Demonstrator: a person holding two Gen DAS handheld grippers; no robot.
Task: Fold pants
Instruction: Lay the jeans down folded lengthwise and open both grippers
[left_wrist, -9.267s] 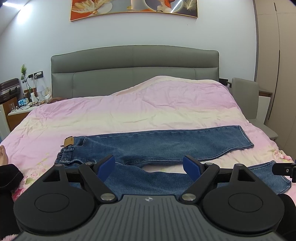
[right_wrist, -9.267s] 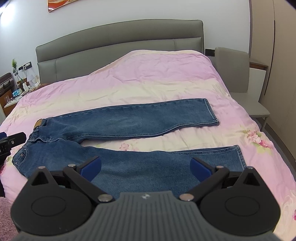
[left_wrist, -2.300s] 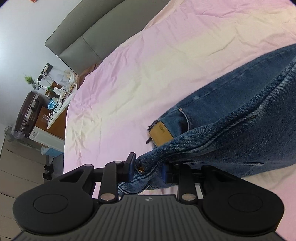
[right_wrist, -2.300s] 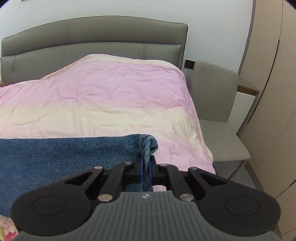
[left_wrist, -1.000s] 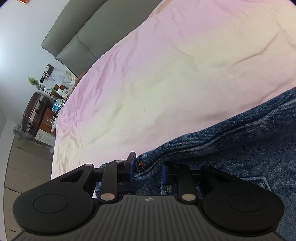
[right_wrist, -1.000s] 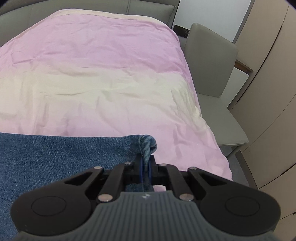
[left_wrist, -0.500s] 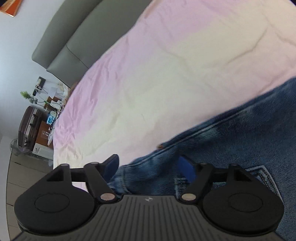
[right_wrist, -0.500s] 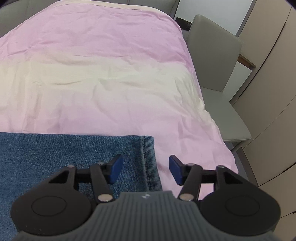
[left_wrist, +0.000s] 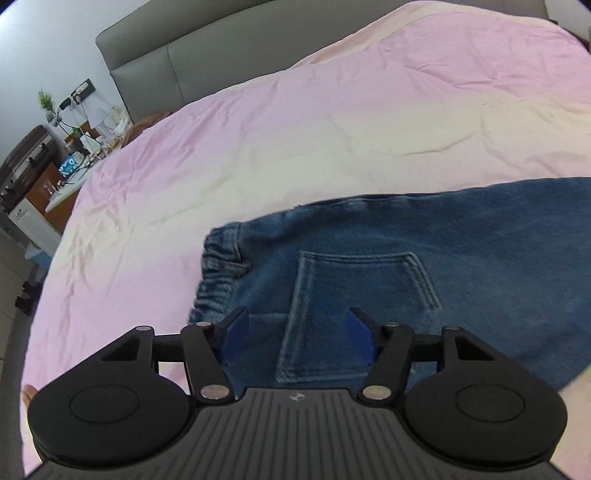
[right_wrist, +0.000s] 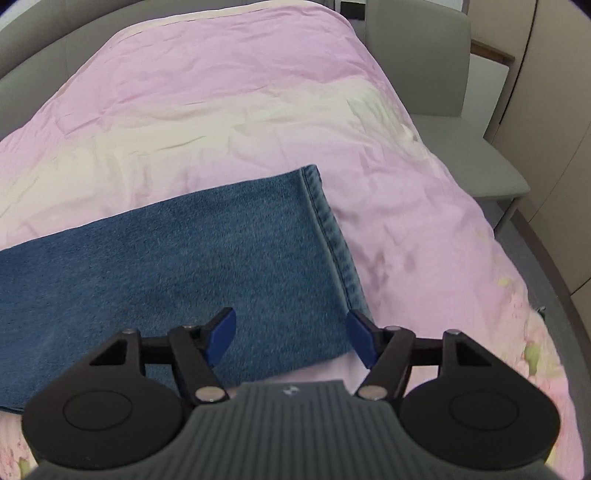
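Blue jeans (left_wrist: 424, 266) lie flat on the pink bedspread (left_wrist: 295, 140), one leg folded over the other, a back pocket (left_wrist: 358, 291) facing up. In the left wrist view the elastic waistband (left_wrist: 218, 273) sits just ahead of my left gripper (left_wrist: 297, 334), which hovers above the pocket; its jaws are closing with nothing between them. The right wrist view shows the leg end (right_wrist: 184, 258) with its hem (right_wrist: 332, 236). My right gripper (right_wrist: 291, 334) hangs over the hem corner, its jaws opening, and holds nothing.
A grey padded headboard (left_wrist: 184, 55) runs along the back. A cluttered bedside table (left_wrist: 70, 158) stands at the left. A grey chair (right_wrist: 443, 81) and beige wardrobe doors (right_wrist: 546, 110) stand right of the bed. Bedspread (right_wrist: 221, 92) stretches beyond the jeans.
Both grippers let go of the jeans, the left of the waistband and the right of the hem, and drew back and up. The jeans now lie flat on the bed.
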